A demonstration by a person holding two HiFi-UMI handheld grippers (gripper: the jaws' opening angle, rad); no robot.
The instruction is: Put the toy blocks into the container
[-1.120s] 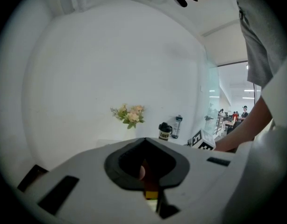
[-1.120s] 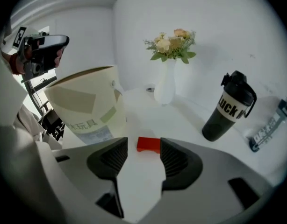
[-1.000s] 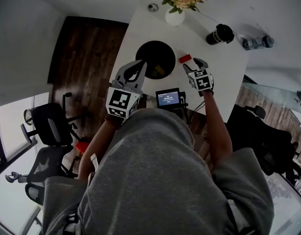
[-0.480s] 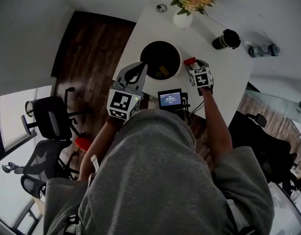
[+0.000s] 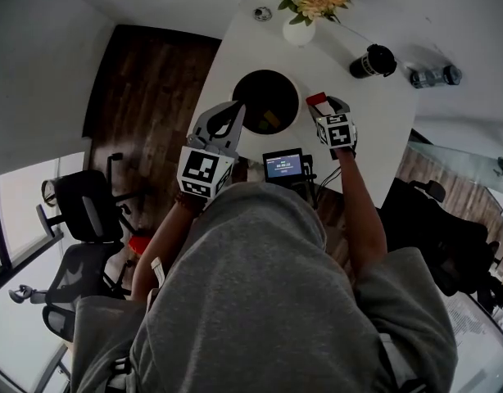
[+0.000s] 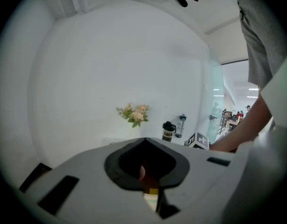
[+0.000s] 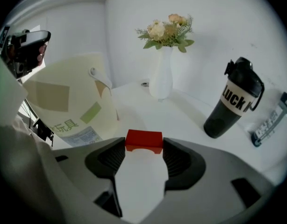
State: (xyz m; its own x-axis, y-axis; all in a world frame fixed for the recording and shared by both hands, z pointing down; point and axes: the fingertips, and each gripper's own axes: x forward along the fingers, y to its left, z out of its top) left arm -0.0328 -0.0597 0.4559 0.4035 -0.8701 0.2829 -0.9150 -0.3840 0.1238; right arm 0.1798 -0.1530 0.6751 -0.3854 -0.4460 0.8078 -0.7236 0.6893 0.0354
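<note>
My right tool (image 7: pixel 143 148) grips the red block (image 7: pixel 143 139) at its very tips, with one pad against each end. Its jaws have just been closing a little on it. I cannot tell whether the block touches the counter (image 7: pixel 181 115) beneath it. The container (image 7: pixel 73 106) stands close on the block's left. In the head view the block sits just outside the rim on that side. A yellowish block (image 5: pixel 269 119) lies inside the dark well.

My left tool (image 6: pixel 146 140) has its jaws together with nothing between them. In the head view its tips sit at the container's near-left rim.

Ahead of the red block the counter is bare up to the vase (image 7: pixel 162 78). The cup (image 7: pixel 232 101) and the bottle (image 7: pixel 269 122), which lies flat, are off to the right, well apart from the tool. The counter's left edge runs close past the container, with wooden floor (image 5: pixel 145 80) beyond it. A small screen (image 5: pixel 283 165) stands at the near edge, between the two tools.

My right forearm (image 5: pixel 358 203) reaches straight out, and its tool tips steeply down at the counter. The left tool sits nearly level, looking across the counter toward the wall.
</note>
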